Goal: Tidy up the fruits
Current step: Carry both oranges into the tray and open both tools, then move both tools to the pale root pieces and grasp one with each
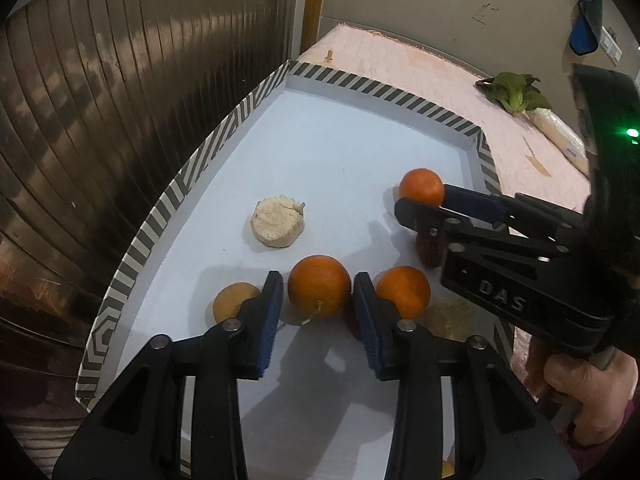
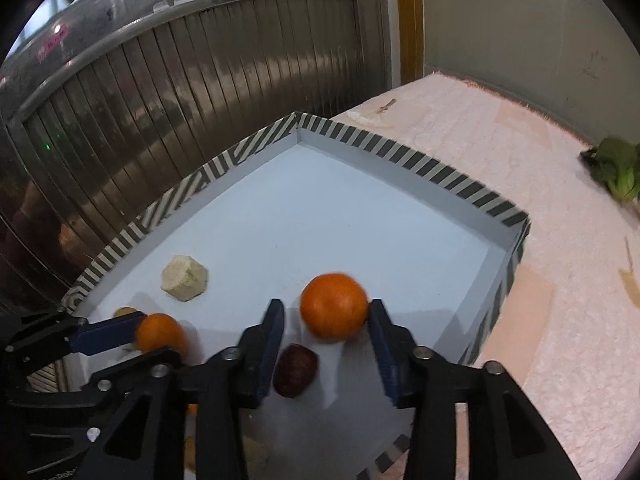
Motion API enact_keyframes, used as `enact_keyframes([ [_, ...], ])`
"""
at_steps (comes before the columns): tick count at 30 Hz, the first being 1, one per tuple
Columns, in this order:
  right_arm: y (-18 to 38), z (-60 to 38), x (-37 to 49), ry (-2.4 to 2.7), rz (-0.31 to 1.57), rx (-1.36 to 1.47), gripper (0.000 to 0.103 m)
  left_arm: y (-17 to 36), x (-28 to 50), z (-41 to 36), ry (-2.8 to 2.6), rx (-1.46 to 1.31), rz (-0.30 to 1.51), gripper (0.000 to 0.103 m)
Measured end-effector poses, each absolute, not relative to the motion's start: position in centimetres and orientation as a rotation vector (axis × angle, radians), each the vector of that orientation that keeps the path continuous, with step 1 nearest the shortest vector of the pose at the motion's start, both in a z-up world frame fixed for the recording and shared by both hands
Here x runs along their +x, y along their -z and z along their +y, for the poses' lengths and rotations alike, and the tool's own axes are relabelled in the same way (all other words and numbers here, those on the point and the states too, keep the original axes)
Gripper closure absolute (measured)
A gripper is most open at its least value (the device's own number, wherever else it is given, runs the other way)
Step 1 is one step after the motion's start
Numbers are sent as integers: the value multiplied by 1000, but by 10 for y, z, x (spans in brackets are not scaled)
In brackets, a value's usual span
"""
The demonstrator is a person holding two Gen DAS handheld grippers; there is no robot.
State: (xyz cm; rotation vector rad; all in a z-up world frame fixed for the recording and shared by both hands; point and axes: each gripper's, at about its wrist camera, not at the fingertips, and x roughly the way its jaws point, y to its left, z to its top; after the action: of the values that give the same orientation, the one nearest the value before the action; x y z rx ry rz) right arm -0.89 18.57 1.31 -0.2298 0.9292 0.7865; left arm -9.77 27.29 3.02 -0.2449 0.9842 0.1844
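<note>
Ribbed metal shutter [image 2: 192, 92] — pink-clothed table [image 2: 520, 184], grey wall [image 2: 520, 32].

Oranges [image 1: 319, 286] and a cake [image 1: 277, 221] lie in the tray [image 1: 168, 200].

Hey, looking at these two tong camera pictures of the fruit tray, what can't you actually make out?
- Left wrist view: dark red fruit, mostly hidden behind the right tongs.
- Left wrist view: pale round item, shadowed and partly covered by the left tongs; kind unclear.
- Right wrist view: orange motion-blurred; contact with the pads uncertain.
- Right wrist view: leafy vegetable cut by the edge.
</note>
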Motion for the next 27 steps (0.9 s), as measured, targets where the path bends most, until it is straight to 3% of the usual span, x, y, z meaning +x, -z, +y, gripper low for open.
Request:
enact_keyframes([
  [3,-16,181,-12,-788,922,-215,59,-33,-100,272,-179,-250,973,43],
  [15,-46,126,-37,-748,826,-138,57,-49,-102,242,-173,-188,920,42],
  [27,-48,38,-54,-601,826,-81,55,-63,-85,165,-36,-141,896,42],
])
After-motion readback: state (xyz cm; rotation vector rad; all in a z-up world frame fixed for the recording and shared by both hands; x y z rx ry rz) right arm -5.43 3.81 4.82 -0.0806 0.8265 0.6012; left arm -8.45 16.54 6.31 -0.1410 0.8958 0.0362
